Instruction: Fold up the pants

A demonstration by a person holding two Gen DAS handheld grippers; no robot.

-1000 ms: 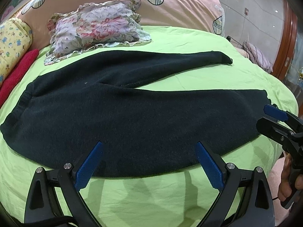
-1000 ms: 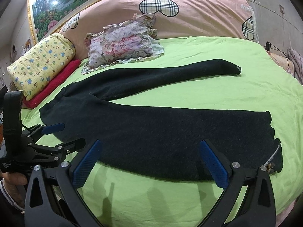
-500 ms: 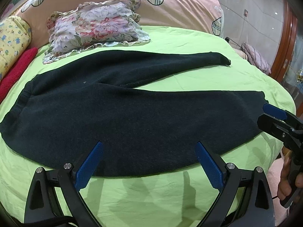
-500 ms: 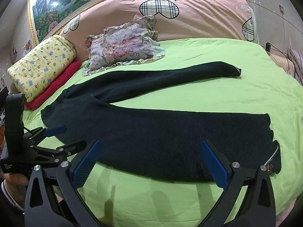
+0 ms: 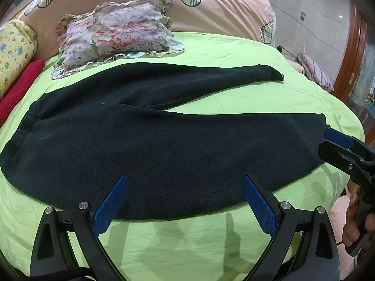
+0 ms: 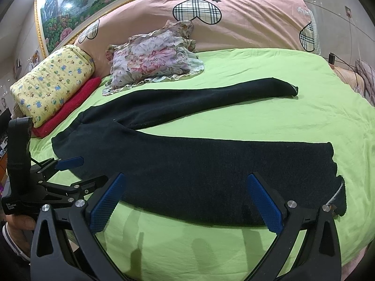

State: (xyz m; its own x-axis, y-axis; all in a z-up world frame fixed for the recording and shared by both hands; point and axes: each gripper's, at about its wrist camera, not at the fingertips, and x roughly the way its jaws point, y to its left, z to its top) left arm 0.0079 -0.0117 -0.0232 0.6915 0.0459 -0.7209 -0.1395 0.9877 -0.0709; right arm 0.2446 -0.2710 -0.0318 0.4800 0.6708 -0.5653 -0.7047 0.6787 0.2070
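Black pants point(image 5: 152, 140) lie spread flat on the green bed sheet point(image 5: 187, 245), waistband at the left, two legs pointing right and splayed apart. My left gripper point(image 5: 185, 201) is open and empty, just above the near edge of the near leg's thigh. My right gripper point(image 6: 187, 199) is open and empty, above the near edge of the near leg point(image 6: 211, 175) close to its hem. The right gripper also shows in the left wrist view point(image 5: 339, 145) at the hem end. The left gripper shows in the right wrist view point(image 6: 75, 171) by the waistband.
A floral cushion point(image 5: 117, 30) lies behind the pants. A yellow patterned roll point(image 6: 51, 82) on a red towel point(image 6: 68, 110) sits at the back left. A pink heart-print headboard pillow point(image 6: 234, 18) runs along the back. The bed's edge drops off at the right.
Both grippers have drifted slightly forward over the near edge of the pants. The pants have not moved.
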